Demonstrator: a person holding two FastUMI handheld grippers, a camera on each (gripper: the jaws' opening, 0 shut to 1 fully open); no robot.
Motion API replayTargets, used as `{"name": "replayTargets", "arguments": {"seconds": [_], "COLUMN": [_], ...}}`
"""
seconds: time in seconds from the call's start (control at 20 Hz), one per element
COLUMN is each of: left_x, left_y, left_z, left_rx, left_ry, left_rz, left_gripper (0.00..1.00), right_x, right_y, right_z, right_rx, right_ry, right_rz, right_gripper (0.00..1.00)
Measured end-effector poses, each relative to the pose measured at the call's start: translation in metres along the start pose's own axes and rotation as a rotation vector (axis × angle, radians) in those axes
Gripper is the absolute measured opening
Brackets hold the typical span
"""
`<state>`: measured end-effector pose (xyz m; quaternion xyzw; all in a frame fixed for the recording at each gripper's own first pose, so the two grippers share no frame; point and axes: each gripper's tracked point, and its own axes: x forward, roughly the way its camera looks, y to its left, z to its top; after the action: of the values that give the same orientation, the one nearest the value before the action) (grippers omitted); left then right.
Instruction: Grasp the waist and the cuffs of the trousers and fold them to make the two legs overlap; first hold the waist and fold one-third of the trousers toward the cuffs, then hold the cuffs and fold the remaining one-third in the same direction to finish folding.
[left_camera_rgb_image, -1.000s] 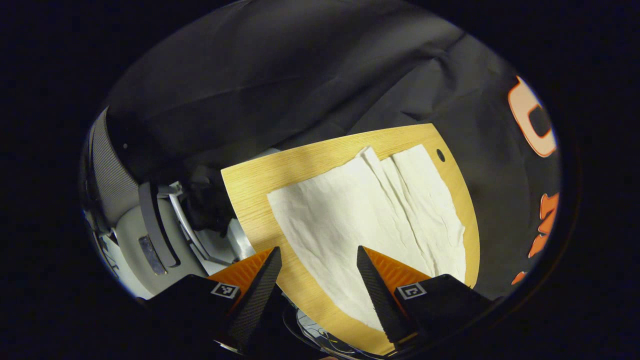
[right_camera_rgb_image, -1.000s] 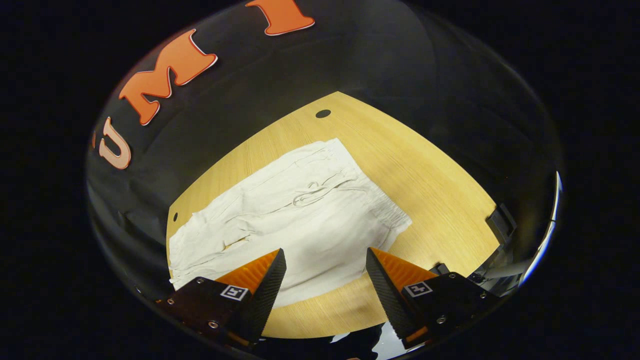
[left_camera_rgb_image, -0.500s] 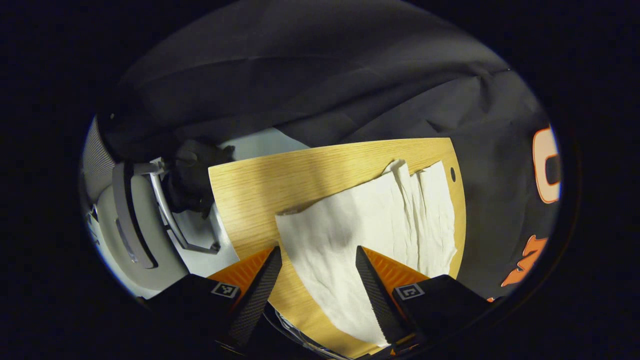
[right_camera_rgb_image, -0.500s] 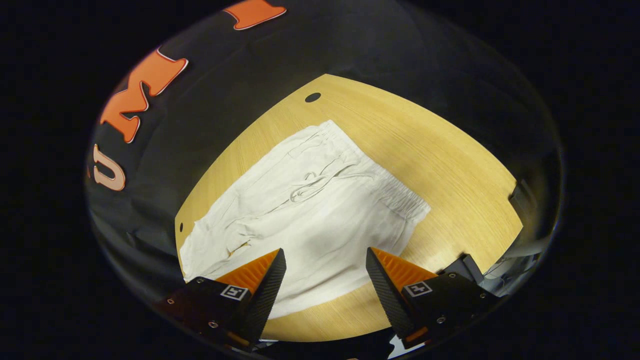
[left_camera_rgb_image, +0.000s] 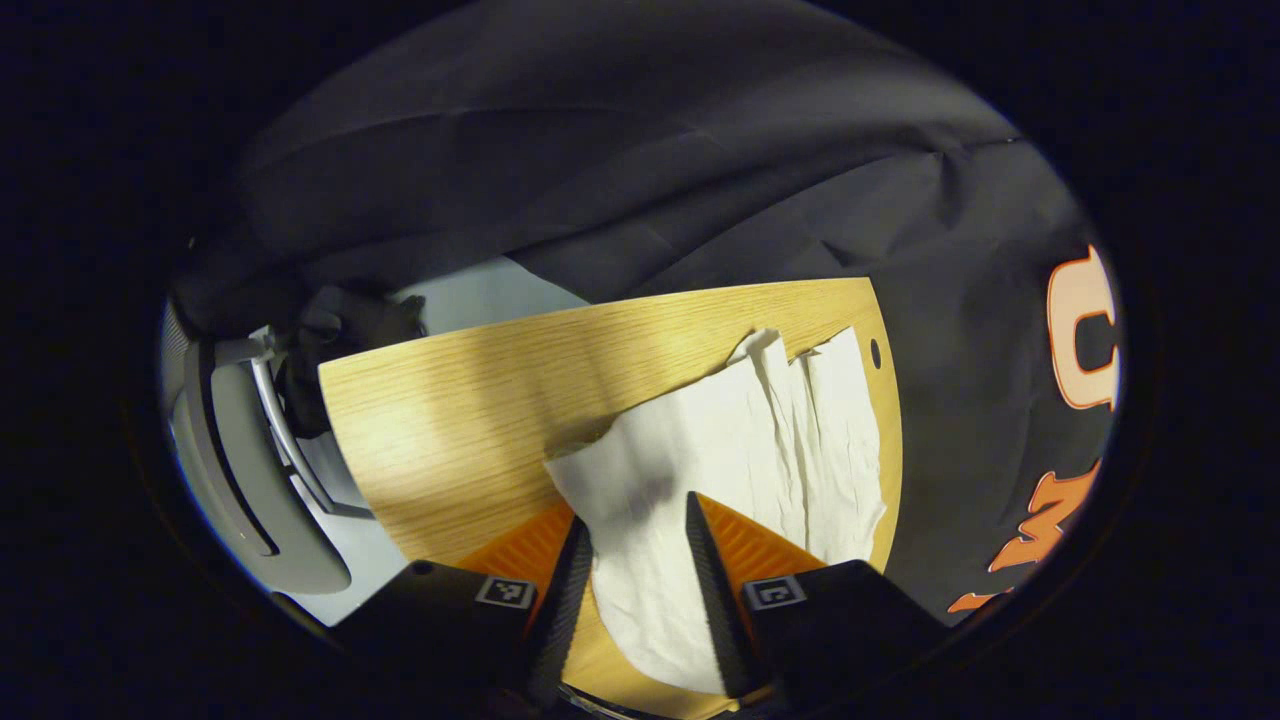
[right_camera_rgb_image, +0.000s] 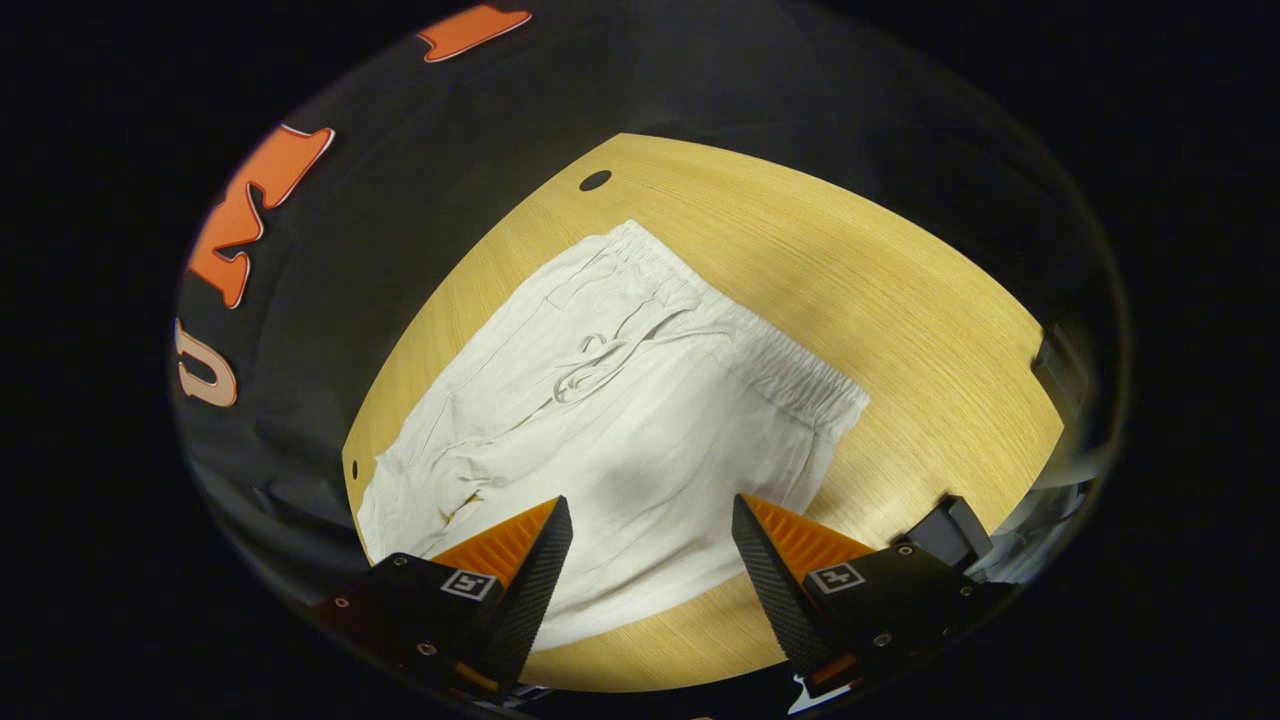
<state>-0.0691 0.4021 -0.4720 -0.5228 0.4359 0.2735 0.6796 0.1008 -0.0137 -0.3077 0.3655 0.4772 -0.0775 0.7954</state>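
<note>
Closing around a trouser leg, my left gripper (left_camera_rgb_image: 637, 560) has its jaws narrowed with the cloth between them near the cuffs (left_camera_rgb_image: 575, 460); I cannot tell whether both fingers already press on it. That cuff corner looks lifted a little off the worktop (left_camera_rgb_image: 470, 420), with a shadow under it. My right gripper (right_camera_rgb_image: 650, 560) hangs with its jaws wide and holding nothing, above the seat of the trousers (right_camera_rgb_image: 620, 420) and short of the waist (right_camera_rgb_image: 780, 375).

Around the waist as my landmark: the drawstring (right_camera_rgb_image: 590, 365) lies just inside the elastic band, the legs run away from it toward the worktop's hole (right_camera_rgb_image: 594, 181) side and beyond, and bare wood lies on the other side of the band.

The trousers lie flat and spread out, both legs side by side, so I judge the first fold barely begun. The fabric looks thin, light and limp, creased along the legs; it will sag and drag rather than hold a shape. I would take the waist at its gathered corner, where the band is thicker and gives a firmer bite, and pinch both layers together at the cuffs.
</note>
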Motion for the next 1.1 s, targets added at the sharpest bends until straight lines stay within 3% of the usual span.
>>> {"name": "replayTargets", "arguments": {"seconds": [0.05,0.1,0.15,0.25,0.55,0.7,1.0,1.1], "left_x": [0.004,0.003,0.003,0.009,0.009,0.005,-0.017,-0.027], "left_y": [-0.004,-0.004,-0.006,-0.009,-0.013,-0.022,-0.052,-0.063], "left_z": [0.001,0.001,0.002,0.004,0.006,0.005,0.006,0.007], "left_rx": [0.021,0.048,0.074,0.109,0.126,0.169,0.220,0.228], "left_ry": [0.001,0.001,0.002,0.005,0.010,0.001,-0.053,-0.065], "left_rz": [0.008,0.017,0.021,0.020,0.000,-0.016,-0.030,-0.033], "left_gripper": [0.47,0.43,0.23,0.13,0.06,0.06,0.06,0.06], "right_x": [0.000,0.000,0.000,-0.002,-0.001,0.005,0.028,0.036], "right_y": [-0.004,-0.007,-0.010,-0.018,-0.048,-0.061,-0.082,-0.083], "right_z": [0.000,-0.001,-0.001,-0.005,0.006,0.016,0.023,0.026], "right_rx": [0.007,0.017,0.030,0.068,0.164,0.243,0.269,0.288], "right_ry": [-0.004,-0.007,-0.013,-0.022,-0.093,-0.107,-0.076,-0.072], "right_rz": [-0.007,-0.015,-0.019,-0.032,-0.078,-0.085,-0.118,-0.112], "right_gripper": [0.97,0.97,0.97,0.97,0.98,0.92,0.85,0.78]}}
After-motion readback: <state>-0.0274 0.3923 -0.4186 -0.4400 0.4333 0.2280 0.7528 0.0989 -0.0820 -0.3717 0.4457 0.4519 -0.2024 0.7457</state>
